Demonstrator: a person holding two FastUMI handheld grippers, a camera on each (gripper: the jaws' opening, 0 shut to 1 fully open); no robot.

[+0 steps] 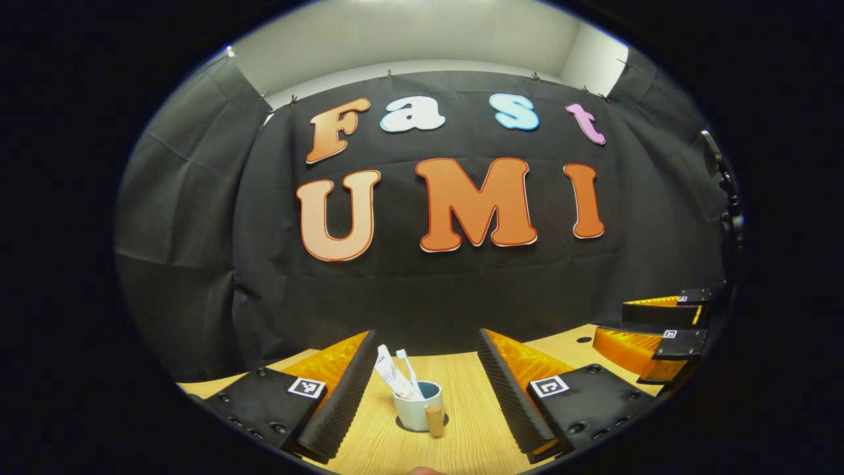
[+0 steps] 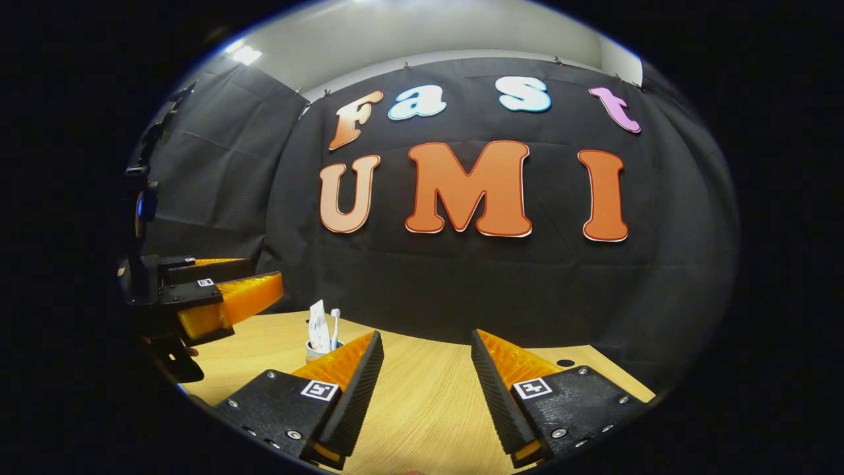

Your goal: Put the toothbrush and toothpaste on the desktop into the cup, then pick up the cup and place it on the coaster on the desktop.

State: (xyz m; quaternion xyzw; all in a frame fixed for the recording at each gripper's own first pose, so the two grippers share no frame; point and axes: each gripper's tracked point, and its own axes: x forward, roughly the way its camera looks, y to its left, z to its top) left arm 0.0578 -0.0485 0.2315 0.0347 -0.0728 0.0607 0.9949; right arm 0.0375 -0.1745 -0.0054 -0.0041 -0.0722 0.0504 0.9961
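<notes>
A pale blue cup (image 1: pixel 414 410) with a wooden handle (image 1: pixel 434 420) stands upright on a dark round coaster (image 1: pixel 398 423) on the wooden desktop (image 1: pixel 475 422). A white toothpaste tube (image 1: pixel 388 375) and a white toothbrush (image 1: pixel 409 369) lean inside it. My left gripper (image 1: pixel 425 335) is open, its fingers on either side of the cup and apart from it. My right gripper (image 2: pixel 426 335) is open over bare desktop (image 2: pixel 422 402) with nothing between its fingers. In the right gripper view the cup (image 2: pixel 312 351) shows partly behind one finger, with the toothpaste (image 2: pixel 318 332) and toothbrush (image 2: pixel 335 326) sticking up.
The right gripper (image 1: pixel 643 330) hangs at the desk's right side. The left gripper (image 2: pixel 221 297) sits at the left, above the desk. A small dark hole (image 2: pixel 565 363) marks the desktop near the back. A dark stand (image 2: pixel 142 198) rises at the booth's side.
</notes>
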